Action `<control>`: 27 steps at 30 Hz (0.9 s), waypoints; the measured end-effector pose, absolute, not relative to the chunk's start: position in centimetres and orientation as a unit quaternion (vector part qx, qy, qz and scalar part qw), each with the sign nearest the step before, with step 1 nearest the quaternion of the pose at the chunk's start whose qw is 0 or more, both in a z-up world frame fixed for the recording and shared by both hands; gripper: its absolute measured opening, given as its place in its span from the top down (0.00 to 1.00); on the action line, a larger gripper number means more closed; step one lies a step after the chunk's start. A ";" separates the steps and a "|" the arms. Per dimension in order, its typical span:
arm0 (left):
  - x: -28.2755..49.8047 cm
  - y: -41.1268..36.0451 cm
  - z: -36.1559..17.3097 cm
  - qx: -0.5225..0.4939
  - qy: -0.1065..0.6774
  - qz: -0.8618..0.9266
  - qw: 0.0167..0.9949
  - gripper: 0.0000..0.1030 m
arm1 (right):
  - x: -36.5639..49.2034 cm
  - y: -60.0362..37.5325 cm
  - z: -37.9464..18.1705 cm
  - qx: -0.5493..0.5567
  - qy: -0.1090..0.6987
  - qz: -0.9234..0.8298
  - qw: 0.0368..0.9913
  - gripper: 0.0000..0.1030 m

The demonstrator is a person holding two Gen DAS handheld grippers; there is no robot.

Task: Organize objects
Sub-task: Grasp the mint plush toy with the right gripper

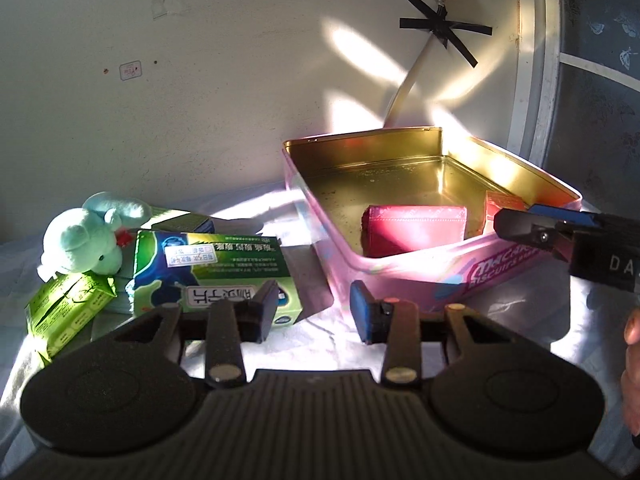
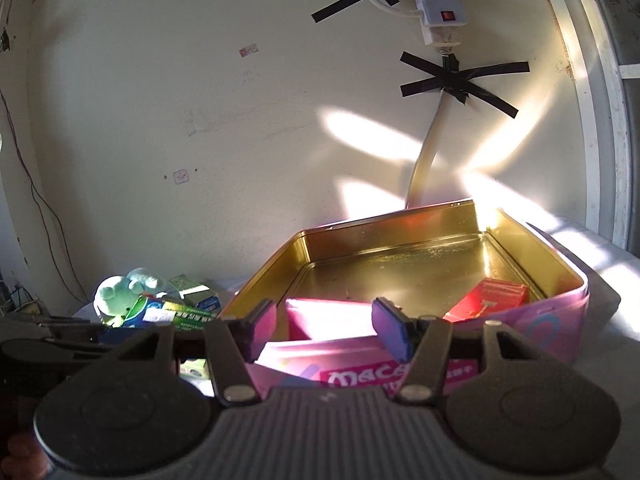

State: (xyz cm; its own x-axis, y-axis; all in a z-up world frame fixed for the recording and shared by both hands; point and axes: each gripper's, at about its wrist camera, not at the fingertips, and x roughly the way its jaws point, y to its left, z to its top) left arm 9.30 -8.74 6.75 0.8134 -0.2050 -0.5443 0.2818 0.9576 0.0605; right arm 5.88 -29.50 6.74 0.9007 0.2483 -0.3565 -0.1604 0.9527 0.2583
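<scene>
An open pink biscuit tin point(image 1: 404, 268) with a gold inside stands right of centre; it also shows in the right wrist view point(image 2: 560, 320). In it lie a pink box point(image 1: 416, 228) point(image 2: 320, 318) and a red box point(image 1: 502, 204) point(image 2: 494, 298). Left of the tin lie a green and blue box point(image 1: 212, 268) point(image 2: 172, 312), a light green carton point(image 1: 68, 312) and a mint plush toy point(image 1: 84, 240) point(image 2: 120, 290). My left gripper point(image 1: 314, 312) is open and empty, low between the green box and the tin. My right gripper point(image 2: 324, 330) is open and empty above the tin's near wall; it also shows in the left wrist view point(image 1: 532, 224).
A white cloth point(image 1: 320, 340) covers the surface. A cream wall point(image 1: 200, 80) stands close behind, with a taped cable point(image 2: 452, 84) and a power strip point(image 2: 438, 8). A window frame point(image 1: 536, 60) is at the right. More small boxes point(image 2: 196, 298) lie behind the plush toy.
</scene>
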 end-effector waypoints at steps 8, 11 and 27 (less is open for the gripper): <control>8.8 -0.1 3.6 0.023 0.310 -0.055 0.949 0.57 | 5.0 -23.0 6.2 0.061 0.236 0.161 0.956 0.47; 8.7 3.9 2.7 0.004 0.312 -0.005 0.950 0.57 | 5.6 -20.0 5.9 0.044 0.253 0.190 0.948 0.47; 8.0 12.5 1.8 -0.118 0.251 0.035 0.960 0.56 | 16.2 -0.8 8.3 -0.066 0.250 0.266 0.929 0.24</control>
State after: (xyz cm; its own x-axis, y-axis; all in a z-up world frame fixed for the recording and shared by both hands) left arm 8.02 12.46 1.82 0.8713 0.0068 -0.4906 -0.1258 0.9696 -0.2099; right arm 16.17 -0.84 8.33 0.7338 0.4610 -0.4991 -0.5266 0.8500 0.0109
